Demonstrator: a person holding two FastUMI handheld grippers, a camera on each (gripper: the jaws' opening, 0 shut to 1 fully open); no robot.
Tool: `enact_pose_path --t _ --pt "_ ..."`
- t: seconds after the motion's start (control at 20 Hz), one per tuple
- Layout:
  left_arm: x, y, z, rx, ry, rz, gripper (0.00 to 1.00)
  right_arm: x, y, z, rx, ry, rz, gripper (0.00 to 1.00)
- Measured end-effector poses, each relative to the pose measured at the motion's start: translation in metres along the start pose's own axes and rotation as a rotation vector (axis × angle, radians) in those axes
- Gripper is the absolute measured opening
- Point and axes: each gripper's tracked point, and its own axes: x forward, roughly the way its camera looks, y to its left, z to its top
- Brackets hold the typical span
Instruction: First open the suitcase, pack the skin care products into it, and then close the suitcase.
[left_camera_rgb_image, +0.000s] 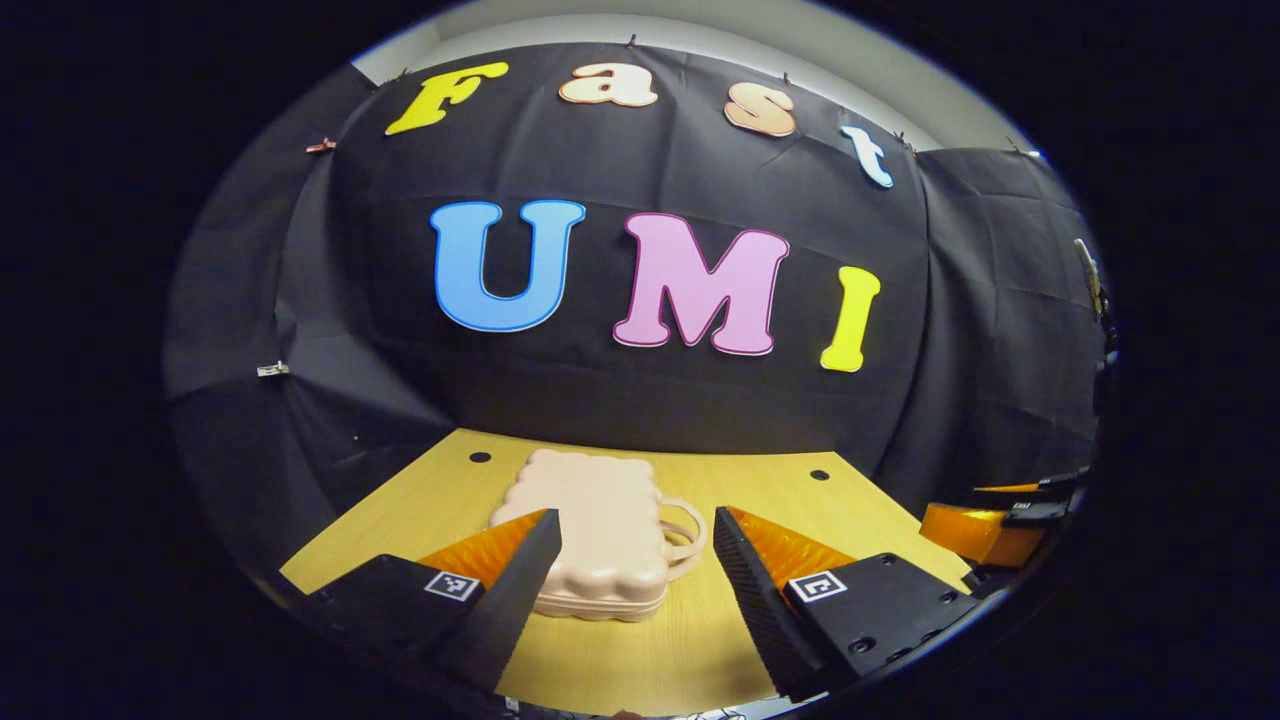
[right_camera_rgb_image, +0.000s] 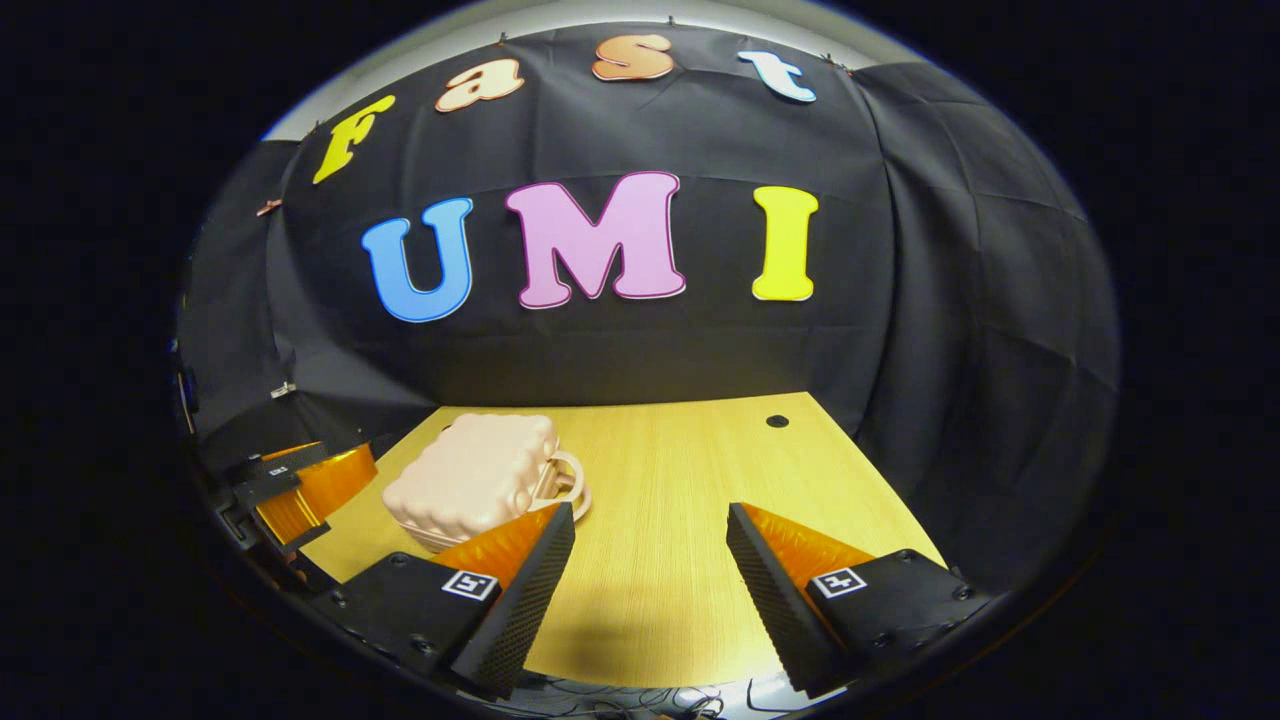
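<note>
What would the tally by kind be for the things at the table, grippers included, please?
Pink suitcase, closed, handle to the right: 1
Wooden table: 1
Grippers, left gripper and right gripper, both open: 2
Total: 4

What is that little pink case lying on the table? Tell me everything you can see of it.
The small pale pink suitcase looks like smooth moulded plastic, with a scalloped, biscuit-like outline and puffed lid. It lies flat on the light wooden table, closed, its seam running round the side. A looped carry handle of the same pink sticks out from one edge. Nothing touches it but the table; the left gripper hovers open before it.
</note>
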Motion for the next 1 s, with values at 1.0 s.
enact_pose_path --t 1.0 --pt "0.007 -0.093 0.055 0.051 -0.144 0.057 0.96 0.028 -0.004 0.044 -0.018 -0.095 0.175 0.97"
